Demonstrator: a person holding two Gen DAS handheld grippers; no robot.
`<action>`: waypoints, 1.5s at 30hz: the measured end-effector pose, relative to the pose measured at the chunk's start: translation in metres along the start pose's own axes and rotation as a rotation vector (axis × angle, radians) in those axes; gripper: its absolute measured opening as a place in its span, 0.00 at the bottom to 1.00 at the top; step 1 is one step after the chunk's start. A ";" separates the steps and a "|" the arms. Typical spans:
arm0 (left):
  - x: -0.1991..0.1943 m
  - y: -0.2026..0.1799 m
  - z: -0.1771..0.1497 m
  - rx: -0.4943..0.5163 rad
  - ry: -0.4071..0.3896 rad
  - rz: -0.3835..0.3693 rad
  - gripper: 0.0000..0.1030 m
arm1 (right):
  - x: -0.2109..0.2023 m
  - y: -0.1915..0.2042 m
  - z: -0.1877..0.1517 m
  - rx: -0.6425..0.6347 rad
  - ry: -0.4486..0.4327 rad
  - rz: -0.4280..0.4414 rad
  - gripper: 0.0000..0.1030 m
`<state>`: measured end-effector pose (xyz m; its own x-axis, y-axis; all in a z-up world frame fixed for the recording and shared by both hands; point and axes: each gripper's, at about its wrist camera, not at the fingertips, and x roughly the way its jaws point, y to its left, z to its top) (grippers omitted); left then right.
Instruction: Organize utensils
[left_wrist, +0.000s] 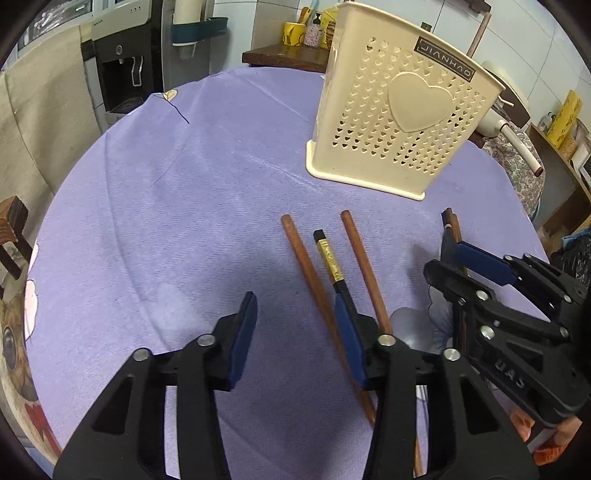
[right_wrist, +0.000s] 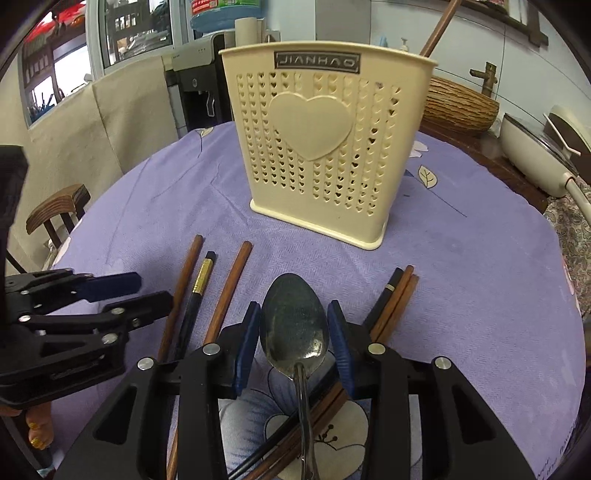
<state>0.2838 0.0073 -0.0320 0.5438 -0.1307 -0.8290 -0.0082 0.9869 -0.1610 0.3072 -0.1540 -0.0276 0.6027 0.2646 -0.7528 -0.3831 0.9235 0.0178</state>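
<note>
Right gripper (right_wrist: 293, 341) fingers apart astride spoon (right_wrist: 293, 328) at lower centre, left gripper (left_wrist: 299, 341) fingers apart over chopsticks (left_wrist: 314, 288), holder (right_wrist: 321, 147) upright mid-desk (right_wrist: 480, 288).

Home dining room: water dispenser (left_wrist: 122, 62), clothed table (right_wrist: 480, 280).

Colours, as seen from my tongs:
- Holder (right_wrist: 325, 147) ahead of my right gripper (right_wrist: 293, 343): cream, heart-shaped perforations, one raised plain heart.
- Spoon (right_wrist: 294, 325) between its blue pads (right_wrist: 341, 347): dull tarnished grey.
- Chopsticks (left_wrist: 364, 266) before my left gripper (left_wrist: 295, 339): reddish-brown; between them a black chopstick (left_wrist: 330, 262) with a gold band.
- Tablecloth (right_wrist: 480, 277) beneath: lilac, white flower print.
- Both grippers: black.
</note>
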 end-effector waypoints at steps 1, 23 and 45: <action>0.002 -0.001 0.001 -0.004 0.004 0.000 0.33 | -0.001 0.000 0.000 0.004 -0.001 0.000 0.36; 0.024 -0.015 0.023 -0.020 0.019 0.060 0.11 | -0.024 -0.006 -0.010 0.045 -0.052 -0.022 0.36; -0.065 -0.009 0.018 -0.026 -0.156 -0.062 0.08 | -0.078 -0.007 -0.007 0.083 -0.154 0.031 0.36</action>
<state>0.2632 0.0090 0.0330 0.6676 -0.1731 -0.7241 0.0086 0.9743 -0.2249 0.2580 -0.1827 0.0268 0.6937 0.3271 -0.6417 -0.3480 0.9323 0.0990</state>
